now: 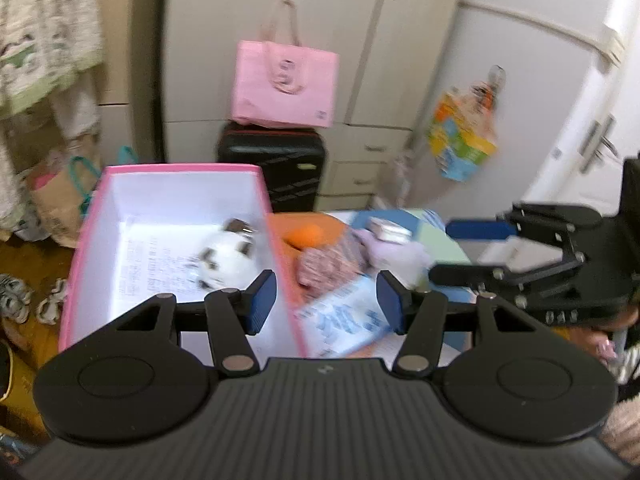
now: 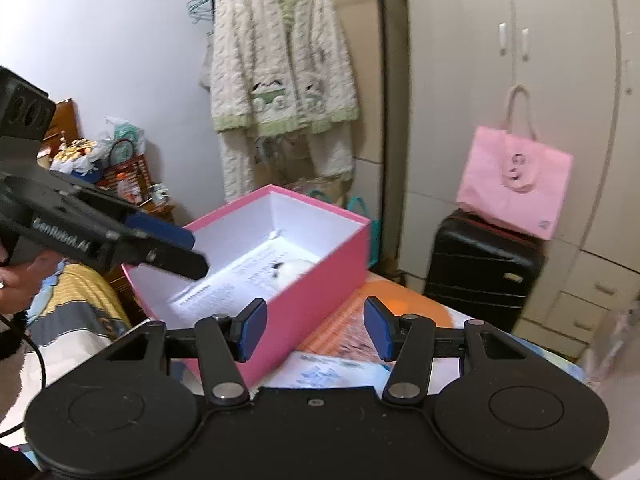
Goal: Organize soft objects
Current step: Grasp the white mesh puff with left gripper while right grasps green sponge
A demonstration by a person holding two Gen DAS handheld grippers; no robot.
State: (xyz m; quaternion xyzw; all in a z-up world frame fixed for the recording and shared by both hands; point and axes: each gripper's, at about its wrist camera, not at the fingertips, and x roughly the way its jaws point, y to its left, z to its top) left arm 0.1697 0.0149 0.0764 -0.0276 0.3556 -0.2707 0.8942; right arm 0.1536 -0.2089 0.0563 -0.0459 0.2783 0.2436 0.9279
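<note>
A pink box (image 1: 276, 216) with a white inside holds a white plush toy with dark patches (image 1: 228, 258) on a printed sheet. It also shows in the right wrist view (image 2: 320, 296), with the plush toy (image 2: 294, 270) inside. My left gripper (image 1: 326, 300) is open and empty above the box's right wall. To the right of the box lie a pinkish speckled soft item (image 1: 326, 266), an orange soft item (image 1: 306, 234) and a pale purple soft item (image 1: 394, 250). My right gripper (image 2: 316, 330) is open and empty; it also shows at the right of the left wrist view (image 1: 456, 250).
A black suitcase (image 1: 272, 160) with a pink bag (image 1: 286, 84) on it stands behind the table, before white wardrobes. A blue-printed packet (image 1: 346, 320) lies in front of the soft items. A fluffy robe (image 2: 280, 80) hangs on the wall. Clutter sits at the left.
</note>
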